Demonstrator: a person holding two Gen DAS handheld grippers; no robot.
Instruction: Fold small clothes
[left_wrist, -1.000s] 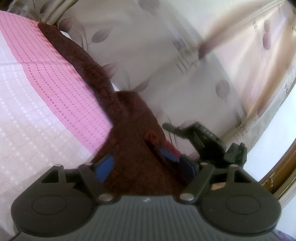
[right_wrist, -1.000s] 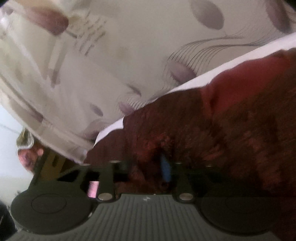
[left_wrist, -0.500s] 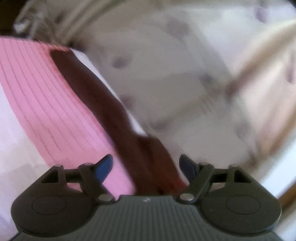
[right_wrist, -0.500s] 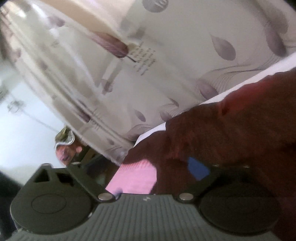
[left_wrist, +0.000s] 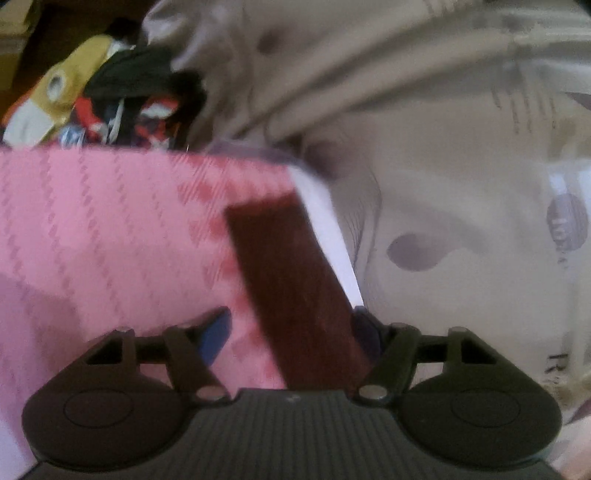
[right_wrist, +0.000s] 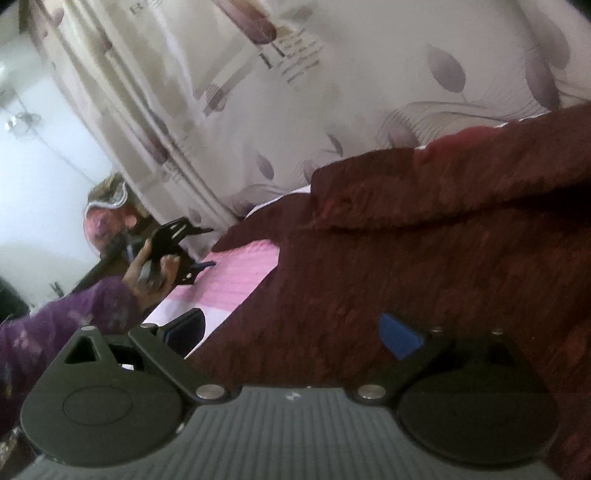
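A dark maroon knitted garment (right_wrist: 424, 251) lies on a pink and white mat (right_wrist: 240, 277). My right gripper (right_wrist: 293, 330) stands wide open just over it, and its blue pads (right_wrist: 399, 336) do not press the cloth. In the left wrist view a narrow strip of the maroon garment (left_wrist: 291, 280) runs between the jaws of my left gripper (left_wrist: 290, 332). Those jaws are closing; the left pad (left_wrist: 216, 332) is still apart from the strip. The right wrist view shows the left gripper (right_wrist: 181, 251) at the far end, held by a hand with a purple sleeve (right_wrist: 74, 314).
The pink mat (left_wrist: 110, 240) ends at a white edge (left_wrist: 325, 229) beside a cream leaf-print sheet (left_wrist: 461, 184). A heap of colourful clothes (left_wrist: 110, 92) lies beyond the mat's far side. The same leaf-print fabric (right_wrist: 332, 92) fills the back of the right view.
My right gripper opened wide, let go of the maroon garment and drew back. My left gripper swept sideways along the garment's strip, rolled, and now faces the mat's far corner.
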